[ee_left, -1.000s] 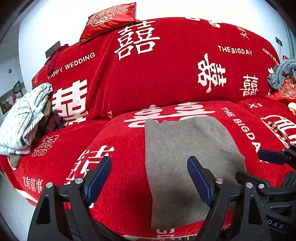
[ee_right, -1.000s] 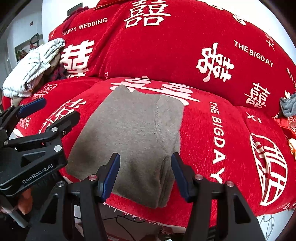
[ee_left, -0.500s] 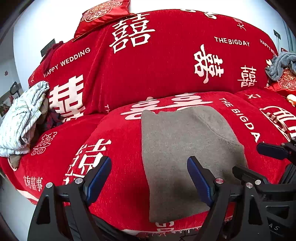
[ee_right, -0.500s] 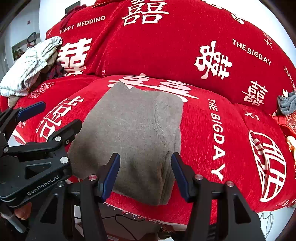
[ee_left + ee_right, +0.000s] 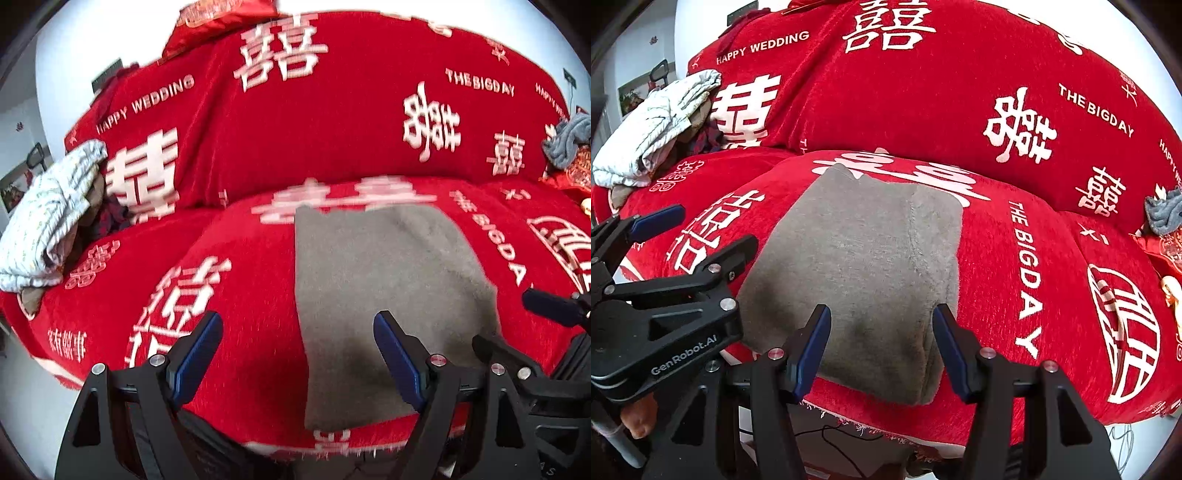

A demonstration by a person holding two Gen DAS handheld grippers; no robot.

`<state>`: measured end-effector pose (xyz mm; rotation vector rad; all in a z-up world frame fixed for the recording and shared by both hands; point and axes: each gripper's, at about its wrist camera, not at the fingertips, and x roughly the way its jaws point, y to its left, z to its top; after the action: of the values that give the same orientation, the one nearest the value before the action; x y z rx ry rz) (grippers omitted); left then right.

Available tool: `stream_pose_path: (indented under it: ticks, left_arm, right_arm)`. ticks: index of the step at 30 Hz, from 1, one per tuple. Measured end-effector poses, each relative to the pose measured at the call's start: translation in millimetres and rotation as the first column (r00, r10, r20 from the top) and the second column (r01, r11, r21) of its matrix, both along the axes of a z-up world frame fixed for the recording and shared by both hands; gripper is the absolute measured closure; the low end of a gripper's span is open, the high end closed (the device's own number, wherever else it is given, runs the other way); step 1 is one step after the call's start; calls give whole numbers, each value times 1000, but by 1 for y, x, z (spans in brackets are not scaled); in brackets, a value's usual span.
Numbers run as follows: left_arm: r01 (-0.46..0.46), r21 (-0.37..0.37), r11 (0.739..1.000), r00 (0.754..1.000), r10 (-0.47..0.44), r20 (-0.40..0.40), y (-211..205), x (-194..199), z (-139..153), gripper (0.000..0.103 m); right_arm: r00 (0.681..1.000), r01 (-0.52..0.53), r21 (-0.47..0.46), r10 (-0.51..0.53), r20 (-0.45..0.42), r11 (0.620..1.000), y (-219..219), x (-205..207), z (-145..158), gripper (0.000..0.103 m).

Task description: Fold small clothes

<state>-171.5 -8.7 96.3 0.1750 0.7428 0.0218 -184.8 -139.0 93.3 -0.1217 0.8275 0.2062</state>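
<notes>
Both grippers hover over the front edge of the sofa seat, jaws spread with nothing between them: the left gripper (image 5: 297, 332) wider, the right gripper (image 5: 882, 325) narrower. Below them a folded grey garment (image 5: 864, 266) lies flat on the red sofa cover (image 5: 960, 110). A pile of clothes (image 5: 48, 221) sits at the sofa's left end.
</notes>
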Motion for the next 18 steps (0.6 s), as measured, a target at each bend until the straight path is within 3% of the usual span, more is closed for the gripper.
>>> stream_pose_path:
  ticks: [18]
  left_arm:
    - [32,-29,999,999,-32,5,1,-4,4,18]
  right_arm:
    - [1000,5,-3,-5,15,1000,-1,-4,5,42]
